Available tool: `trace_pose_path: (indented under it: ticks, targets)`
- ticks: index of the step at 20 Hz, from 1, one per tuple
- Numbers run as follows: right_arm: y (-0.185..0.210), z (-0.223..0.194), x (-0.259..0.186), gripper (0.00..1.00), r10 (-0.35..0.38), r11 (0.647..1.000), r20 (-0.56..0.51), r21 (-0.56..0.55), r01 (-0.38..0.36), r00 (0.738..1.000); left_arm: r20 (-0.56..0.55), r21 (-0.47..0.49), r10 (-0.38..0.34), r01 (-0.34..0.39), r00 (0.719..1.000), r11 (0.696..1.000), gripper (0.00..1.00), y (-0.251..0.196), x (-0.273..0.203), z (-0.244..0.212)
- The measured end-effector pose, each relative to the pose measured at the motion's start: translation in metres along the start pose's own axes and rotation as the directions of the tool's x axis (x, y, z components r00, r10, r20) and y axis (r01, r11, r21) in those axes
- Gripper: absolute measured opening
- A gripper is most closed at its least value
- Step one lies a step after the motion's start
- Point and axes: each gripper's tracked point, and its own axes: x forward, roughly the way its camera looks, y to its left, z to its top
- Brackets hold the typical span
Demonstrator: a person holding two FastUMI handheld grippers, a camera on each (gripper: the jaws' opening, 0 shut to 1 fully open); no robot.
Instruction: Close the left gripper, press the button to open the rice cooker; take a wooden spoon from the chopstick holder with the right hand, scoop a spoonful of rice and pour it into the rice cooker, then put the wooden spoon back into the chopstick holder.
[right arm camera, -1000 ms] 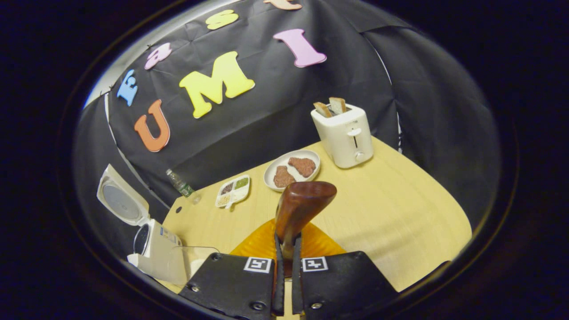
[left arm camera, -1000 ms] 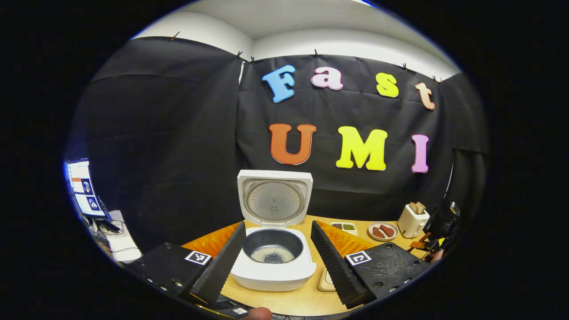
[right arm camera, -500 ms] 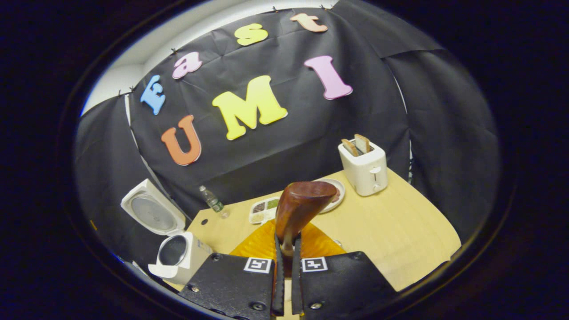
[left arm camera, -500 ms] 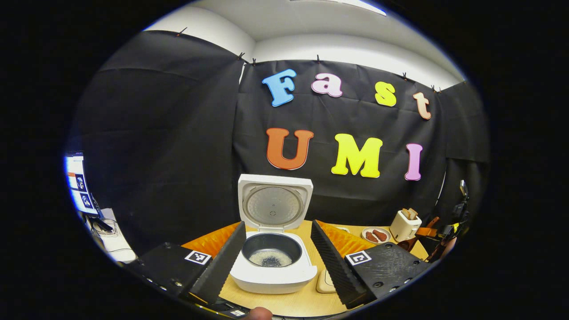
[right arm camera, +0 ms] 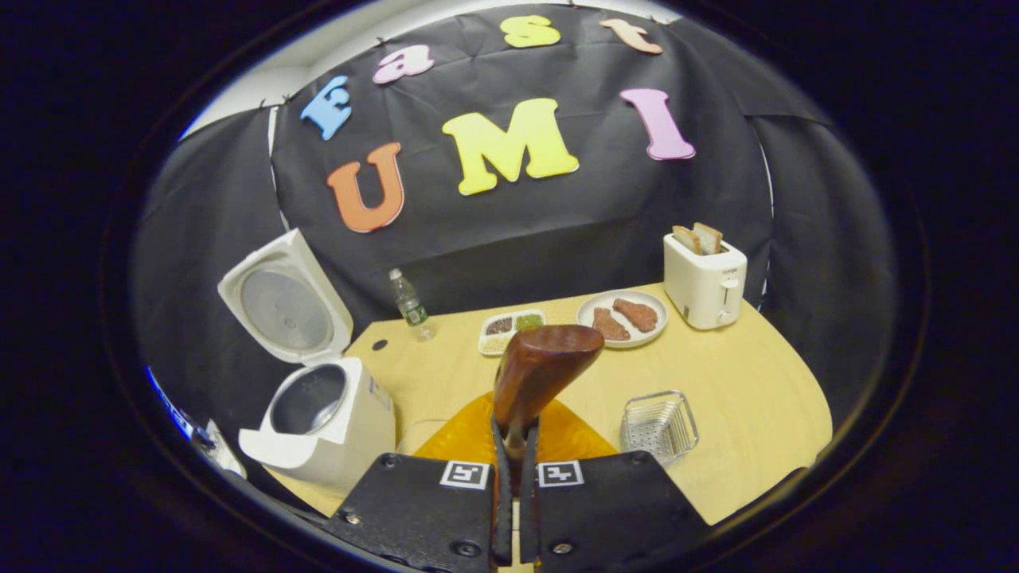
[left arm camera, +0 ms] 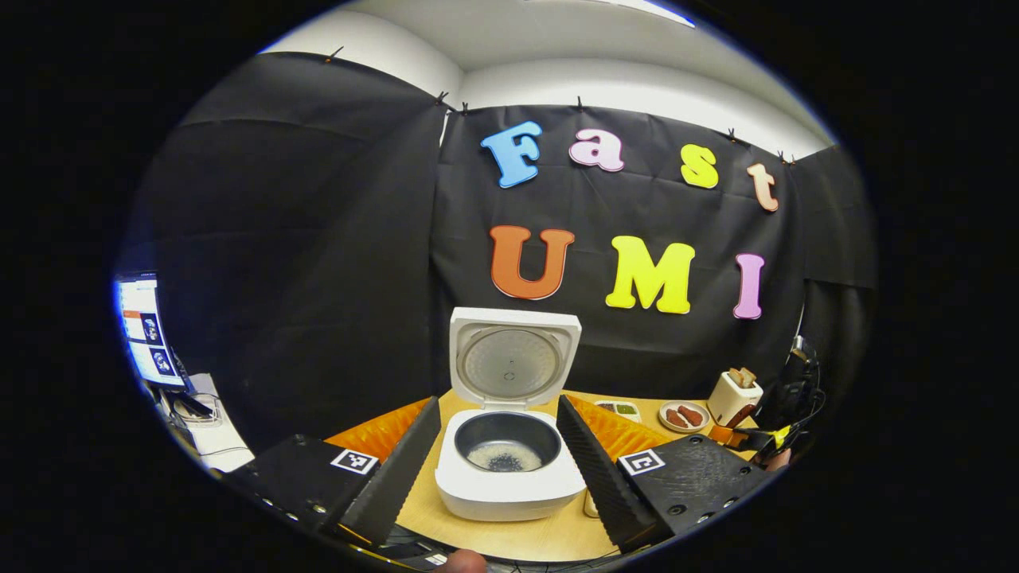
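Rice cooker (right arm camera: 318, 414) as landmark, lid up, rice already in the pot, as the left gripper view shows. Right of it on the table (right arm camera: 740, 382): bottle, divided dish, plate, toaster; nearer, a clear ribbed holder (right arm camera: 659, 424), probably the chopstick holder, well apart from the cooker.

Risks, as judgement: the holder is small and light, so a spoon set in off-centre or at a slant could tip it or skid it. A loose pinch on the thin handle could let the spoon twist.

Left gripper (left arm camera: 497, 458): fingers spread wide, straddling the cooker, gripping nothing.

Right gripper (right arm camera: 511, 493): fingers nearly together, pinching the wooden spoon (right arm camera: 541, 370) by its handle, bowl forward above the table.
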Motion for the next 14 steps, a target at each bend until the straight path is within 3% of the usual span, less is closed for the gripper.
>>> trace_pose_path:
  ticks: [5, 9, 14]
  targets:
    - [0.005, -0.041, 0.018, 0.09, -0.086, 0.973, -0.003, -0.214, 0.084, 0.996, -0.036, 0.009, 0.038, -0.038, 0.999, 0.999, 0.94, 0.019, -0.006, -0.011]
    - [0.008, -0.055, 0.024, 0.09, -0.128, 0.941, 0.033, -0.311, 0.132, 0.991, -0.06, 0.011, 0.045, -0.045, 0.997, 0.999, 0.94, 0.027, -0.006, -0.016]
    - [0.034, -0.074, 0.029, 0.09, -0.094, 0.964, 0.018, -0.25, 0.096, 0.995, -0.084, 0.023, 0.042, -0.04, 0.996, 0.999, 0.95, 0.031, -0.011, -0.019]
